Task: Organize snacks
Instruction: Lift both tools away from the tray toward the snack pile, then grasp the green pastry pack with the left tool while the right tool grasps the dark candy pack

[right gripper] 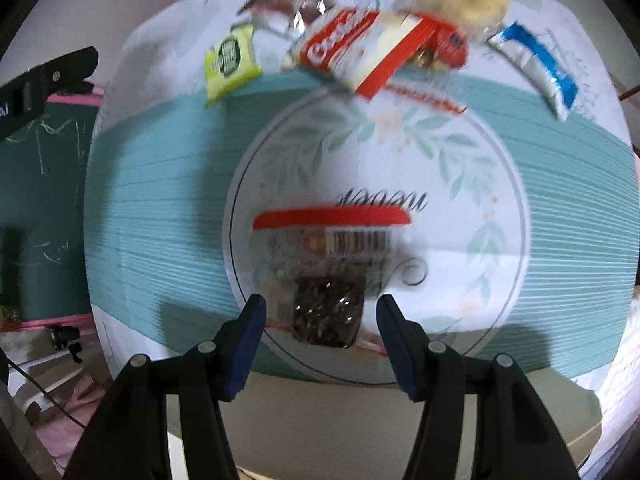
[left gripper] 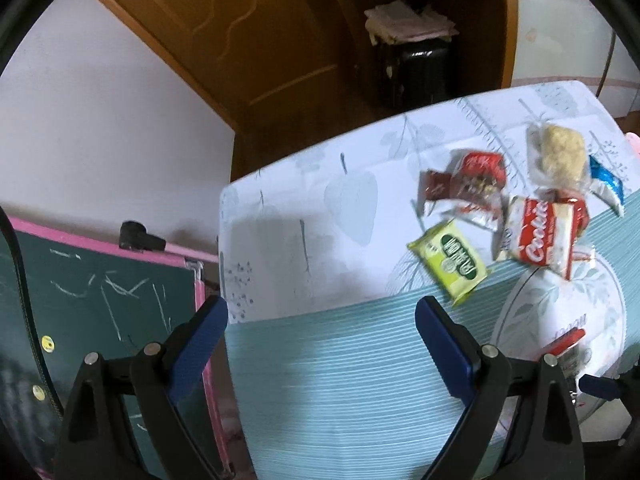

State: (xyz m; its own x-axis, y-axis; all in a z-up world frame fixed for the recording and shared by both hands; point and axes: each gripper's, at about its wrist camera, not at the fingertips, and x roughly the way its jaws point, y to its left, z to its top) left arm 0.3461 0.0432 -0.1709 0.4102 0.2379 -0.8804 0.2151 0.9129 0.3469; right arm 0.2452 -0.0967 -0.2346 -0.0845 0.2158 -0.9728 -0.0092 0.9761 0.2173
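One packet placed: a clear-windowed snack packet [right gripper: 320, 280] with a red band is lying on the round plate [right gripper: 500, 208], its long axis running away from the right gripper [right gripper: 318, 344].
Right gripper: jaws standing apart, grasping nothing, straddling the packet's near end.
Left gripper [left gripper: 320, 344]: released, hanging over bare teal surface [left gripper: 340, 380], farther from the plate.
Loose snacks: about six waiting beyond the plate, among them green packet [left gripper: 450, 262], cookie packet [left gripper: 540, 240], blue packet [right gripper: 536, 68].
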